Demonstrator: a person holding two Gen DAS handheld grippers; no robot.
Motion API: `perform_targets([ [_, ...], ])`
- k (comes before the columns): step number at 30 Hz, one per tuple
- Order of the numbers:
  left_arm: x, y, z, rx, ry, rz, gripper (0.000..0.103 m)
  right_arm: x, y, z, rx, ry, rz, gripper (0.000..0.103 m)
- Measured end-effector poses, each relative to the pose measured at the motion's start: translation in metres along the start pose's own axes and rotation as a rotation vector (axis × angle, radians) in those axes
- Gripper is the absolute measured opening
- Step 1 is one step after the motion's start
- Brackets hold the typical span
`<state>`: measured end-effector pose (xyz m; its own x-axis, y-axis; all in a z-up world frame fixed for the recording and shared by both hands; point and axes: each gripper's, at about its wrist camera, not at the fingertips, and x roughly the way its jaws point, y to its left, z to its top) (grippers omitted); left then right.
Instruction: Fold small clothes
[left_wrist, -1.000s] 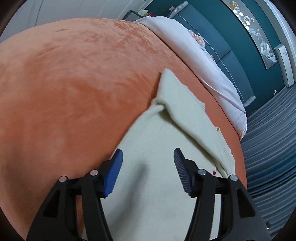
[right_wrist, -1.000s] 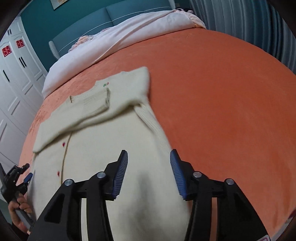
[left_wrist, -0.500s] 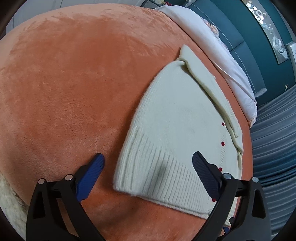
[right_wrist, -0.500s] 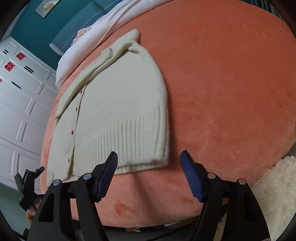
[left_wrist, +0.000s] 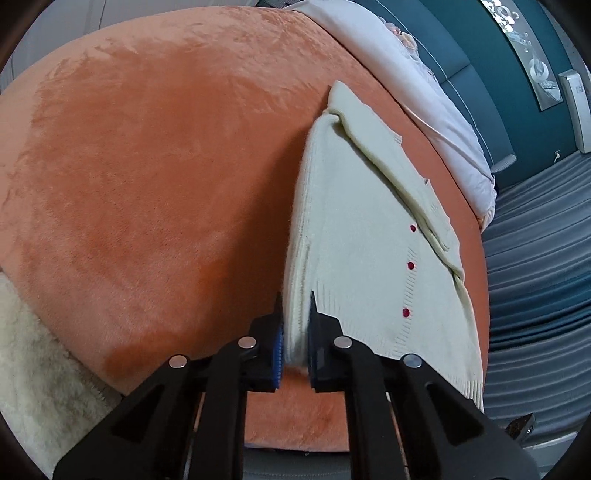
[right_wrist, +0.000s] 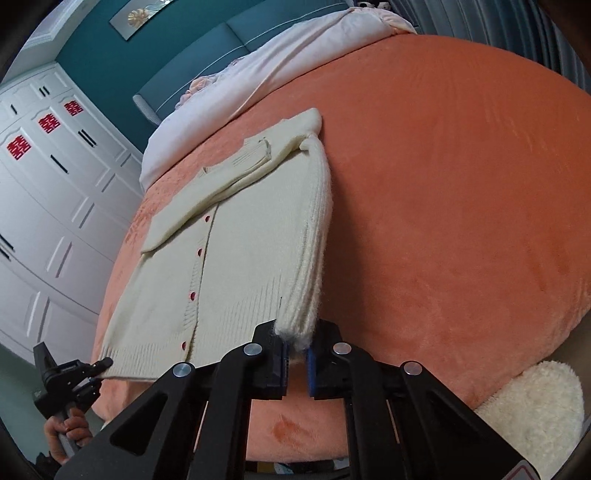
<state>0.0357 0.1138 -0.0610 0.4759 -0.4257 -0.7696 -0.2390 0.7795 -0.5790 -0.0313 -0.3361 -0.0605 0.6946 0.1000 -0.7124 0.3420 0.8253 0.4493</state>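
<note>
A cream knit cardigan (left_wrist: 362, 236) with red buttons lies on the orange bed, sleeves folded across its chest; it also shows in the right wrist view (right_wrist: 236, 251). My left gripper (left_wrist: 294, 332) is shut on the cardigan's near hem corner on its left side. My right gripper (right_wrist: 295, 350) is shut on the other hem corner, on the cardigan's right side. The left gripper also shows in the right wrist view (right_wrist: 92, 369), pinching the hem at the far left. Both corners are lifted slightly off the bed.
The orange velvet bedspread (left_wrist: 147, 166) spreads wide around the cardigan. A pale pink duvet (right_wrist: 266, 81) lies at the head of the bed. A fluffy cream rug (right_wrist: 532, 406) is below the bed edge. White wardrobes (right_wrist: 55, 184) stand to the left.
Both grippers were open above the hem half a second ago. They have come down to the hem corners and shut on them, and the edges now rise a little.
</note>
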Motion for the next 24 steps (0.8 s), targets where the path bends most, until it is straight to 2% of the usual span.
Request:
perform_targets([
  [7, -0.042, 0.021, -0.05, 0.065, 0.058, 0.048, 0.008, -0.037, -0.01, -0.041, -0.097, 0.072, -0.005, 0.006],
  [12, -0.073, 0.048, -0.077, 0.056, 0.125, 0.079, 0.008, -0.069, -0.024, -0.093, -0.195, 0.135, 0.048, 0.007],
  [17, -0.103, 0.052, -0.096, 0.091, 0.183, 0.092, 0.008, -0.112, -0.028, -0.117, -0.196, 0.143, 0.115, 0.007],
  [18, -0.109, 0.049, -0.095, 0.095, 0.174, 0.086, 0.008, -0.118, -0.024, -0.115, -0.196, 0.13, 0.133, 0.007],
  [20, -0.123, 0.037, -0.08, 0.102, 0.101, 0.029, 0.008, -0.125, -0.012, -0.1, -0.177, 0.082, 0.177, 0.007],
  [24, -0.129, -0.01, -0.01, 0.156, -0.1, -0.092, 0.009, -0.131, 0.017, -0.042, -0.191, -0.078, 0.299, 0.007],
])
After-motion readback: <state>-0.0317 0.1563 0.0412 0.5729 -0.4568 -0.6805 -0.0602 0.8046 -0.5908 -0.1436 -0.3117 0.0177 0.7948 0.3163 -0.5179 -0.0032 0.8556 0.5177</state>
